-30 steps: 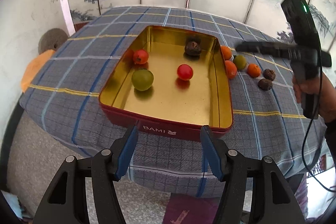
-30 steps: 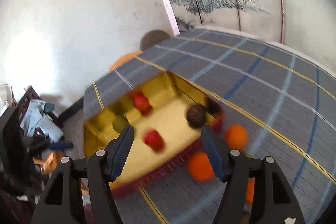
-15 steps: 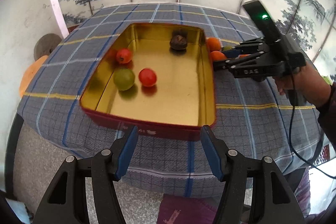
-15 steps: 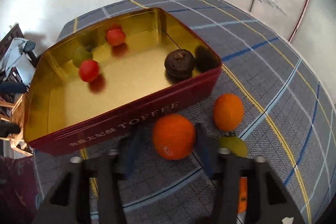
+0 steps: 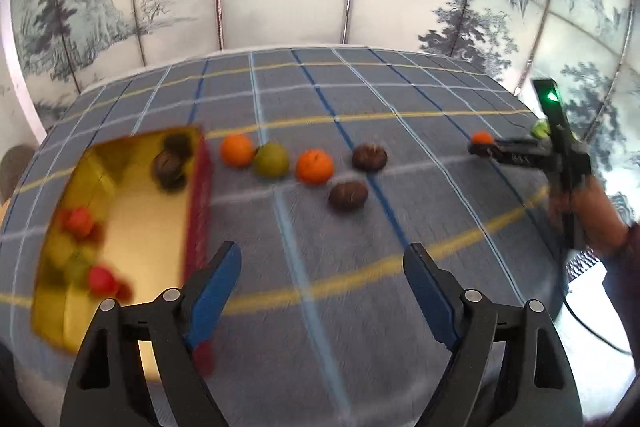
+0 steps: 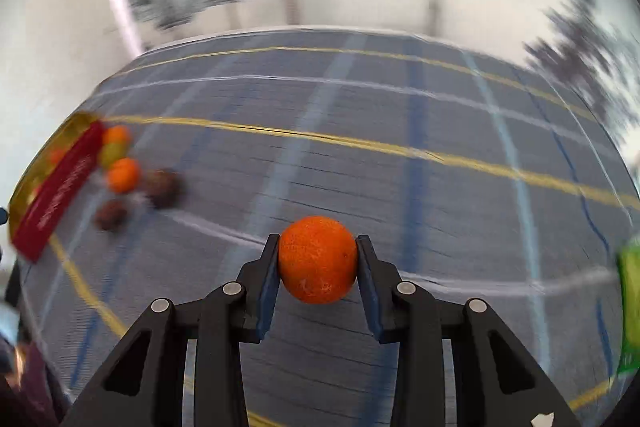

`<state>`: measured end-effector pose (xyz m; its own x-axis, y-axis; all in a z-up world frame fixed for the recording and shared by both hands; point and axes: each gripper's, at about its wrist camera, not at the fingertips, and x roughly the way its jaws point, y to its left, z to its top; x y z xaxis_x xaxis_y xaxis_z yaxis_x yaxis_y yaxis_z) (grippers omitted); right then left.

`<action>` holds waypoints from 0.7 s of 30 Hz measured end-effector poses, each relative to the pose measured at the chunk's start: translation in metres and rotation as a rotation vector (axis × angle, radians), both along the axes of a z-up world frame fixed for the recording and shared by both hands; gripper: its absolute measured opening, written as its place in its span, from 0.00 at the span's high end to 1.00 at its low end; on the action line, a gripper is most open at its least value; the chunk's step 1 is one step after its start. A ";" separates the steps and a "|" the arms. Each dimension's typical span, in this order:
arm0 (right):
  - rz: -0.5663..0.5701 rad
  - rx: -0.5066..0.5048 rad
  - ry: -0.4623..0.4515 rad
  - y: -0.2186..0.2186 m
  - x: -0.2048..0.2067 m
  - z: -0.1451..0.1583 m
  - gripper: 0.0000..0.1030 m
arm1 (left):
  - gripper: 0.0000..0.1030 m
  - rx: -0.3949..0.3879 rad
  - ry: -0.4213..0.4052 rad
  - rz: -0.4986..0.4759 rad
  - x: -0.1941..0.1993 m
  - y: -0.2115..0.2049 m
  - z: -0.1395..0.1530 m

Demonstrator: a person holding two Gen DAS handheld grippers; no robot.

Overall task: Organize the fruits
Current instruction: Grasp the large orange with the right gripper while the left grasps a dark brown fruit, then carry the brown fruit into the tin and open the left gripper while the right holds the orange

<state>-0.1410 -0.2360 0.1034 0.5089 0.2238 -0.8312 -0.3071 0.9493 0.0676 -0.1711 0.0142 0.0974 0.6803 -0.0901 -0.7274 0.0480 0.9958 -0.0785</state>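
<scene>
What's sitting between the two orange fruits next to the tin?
A green fruit lies between the two orange fruits on the checked cloth, right of the tin. The left wrist view shows it best.

A: Which gripper bears a load?
B: The right gripper (image 6: 317, 259), pads clamped on an orange (image 6: 317, 259).
A: And the left gripper (image 5: 322, 267)?
B: Jaws opening, nothing between them.
</scene>
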 end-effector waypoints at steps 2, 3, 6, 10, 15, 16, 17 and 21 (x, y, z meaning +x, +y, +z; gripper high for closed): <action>-0.028 0.038 0.007 -0.010 0.003 -0.008 0.67 | 0.19 -0.002 0.008 0.001 0.025 -0.009 -0.006; -0.039 0.062 -0.001 -0.011 0.003 -0.009 0.67 | 0.19 -0.001 0.001 0.002 0.038 -0.014 -0.008; -0.051 0.118 0.004 -0.017 0.005 -0.010 0.66 | 0.19 0.041 0.012 0.006 0.066 -0.027 -0.020; -0.042 0.181 0.019 -0.023 0.007 -0.011 0.65 | 0.21 0.053 0.050 0.000 0.087 -0.034 -0.040; 0.003 0.189 0.026 -0.013 0.010 -0.013 0.65 | 0.63 -0.003 0.123 -0.010 0.099 -0.034 -0.064; 0.013 0.182 0.026 -0.010 0.009 -0.013 0.65 | 0.64 0.001 0.096 -0.009 0.097 -0.036 -0.063; 0.024 0.177 0.026 -0.008 0.008 -0.013 0.65 | 0.64 -0.007 0.102 -0.014 0.096 -0.036 -0.062; 0.030 0.164 0.023 -0.005 0.007 -0.014 0.64 | 0.64 -0.015 0.083 -0.009 0.093 -0.037 -0.061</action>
<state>-0.1341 -0.2406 0.0898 0.4813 0.3725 -0.7935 -0.3314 0.9154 0.2287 -0.0778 -0.0226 0.0360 0.6166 -0.1075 -0.7799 0.0500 0.9940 -0.0975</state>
